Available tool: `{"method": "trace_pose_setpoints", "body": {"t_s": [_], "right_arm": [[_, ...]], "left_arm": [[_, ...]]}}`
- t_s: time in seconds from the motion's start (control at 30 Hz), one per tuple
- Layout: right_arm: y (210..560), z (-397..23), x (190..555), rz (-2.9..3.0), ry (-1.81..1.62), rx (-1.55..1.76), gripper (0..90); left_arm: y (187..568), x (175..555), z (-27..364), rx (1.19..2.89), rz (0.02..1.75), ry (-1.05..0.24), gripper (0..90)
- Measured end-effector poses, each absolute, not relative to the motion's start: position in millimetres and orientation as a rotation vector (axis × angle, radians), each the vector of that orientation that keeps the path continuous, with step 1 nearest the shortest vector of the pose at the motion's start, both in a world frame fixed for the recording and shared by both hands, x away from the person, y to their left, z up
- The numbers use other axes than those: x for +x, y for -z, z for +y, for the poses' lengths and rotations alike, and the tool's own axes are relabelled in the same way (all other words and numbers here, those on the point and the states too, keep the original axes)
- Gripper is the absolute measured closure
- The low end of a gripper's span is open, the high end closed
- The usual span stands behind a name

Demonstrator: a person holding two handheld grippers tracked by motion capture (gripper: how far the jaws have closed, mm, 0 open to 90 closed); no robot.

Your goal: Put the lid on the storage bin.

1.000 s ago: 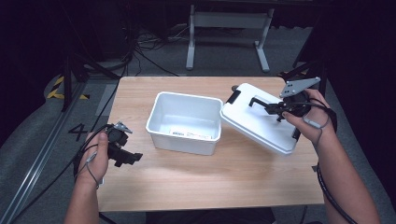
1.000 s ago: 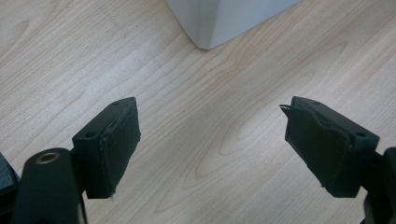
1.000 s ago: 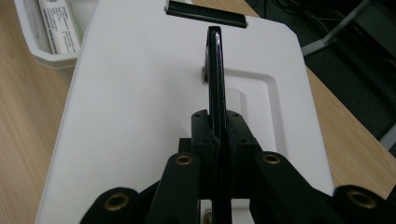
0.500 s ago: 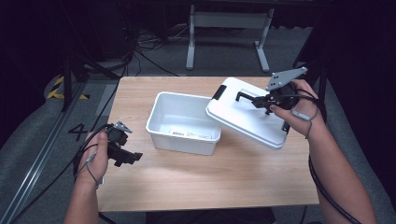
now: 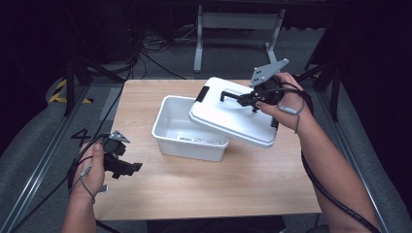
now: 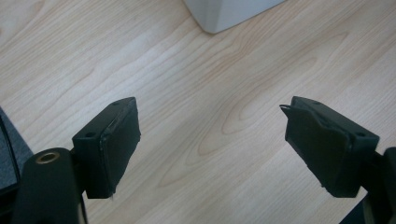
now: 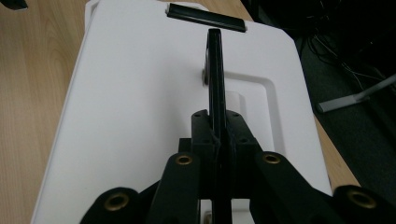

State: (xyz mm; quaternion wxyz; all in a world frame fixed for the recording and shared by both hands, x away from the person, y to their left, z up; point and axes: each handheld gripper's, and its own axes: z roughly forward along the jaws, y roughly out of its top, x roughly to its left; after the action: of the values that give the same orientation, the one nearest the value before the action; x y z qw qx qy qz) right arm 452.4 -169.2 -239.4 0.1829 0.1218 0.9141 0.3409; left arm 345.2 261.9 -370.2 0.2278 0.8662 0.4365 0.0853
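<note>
Right claw (image 5: 243,99) clamped on the black handle (image 7: 215,65) of a white lid (image 5: 228,116), lid tilted over the open white bin (image 5: 180,133) mid-worktop (image 5: 218,184), left claw (image 6: 210,144) spread wide, empty, near the worktop's left edge

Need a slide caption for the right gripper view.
Right gripper clamped on the lid's black handle, white lid over wooden table.

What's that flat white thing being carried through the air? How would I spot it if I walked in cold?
Start at the wooden table and find the open white tub near its middle. Tilted over the tub's right end is the white lid, lifted by its black handle, on which the right gripper has its jaws closed. It alone is flat and has black clips.
</note>
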Motion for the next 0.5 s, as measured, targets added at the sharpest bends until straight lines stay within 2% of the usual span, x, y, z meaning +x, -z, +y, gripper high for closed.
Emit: {"method": "trace_pose_setpoints", "body": {"t_s": [0.5], "right_arm": [[244.1,-105.1,472.2,2.63,-0.956,0.213,85.1]], "left_arm": [[370.3,341.9,269.2,2.374,1.219,-0.241,18.3]]}}
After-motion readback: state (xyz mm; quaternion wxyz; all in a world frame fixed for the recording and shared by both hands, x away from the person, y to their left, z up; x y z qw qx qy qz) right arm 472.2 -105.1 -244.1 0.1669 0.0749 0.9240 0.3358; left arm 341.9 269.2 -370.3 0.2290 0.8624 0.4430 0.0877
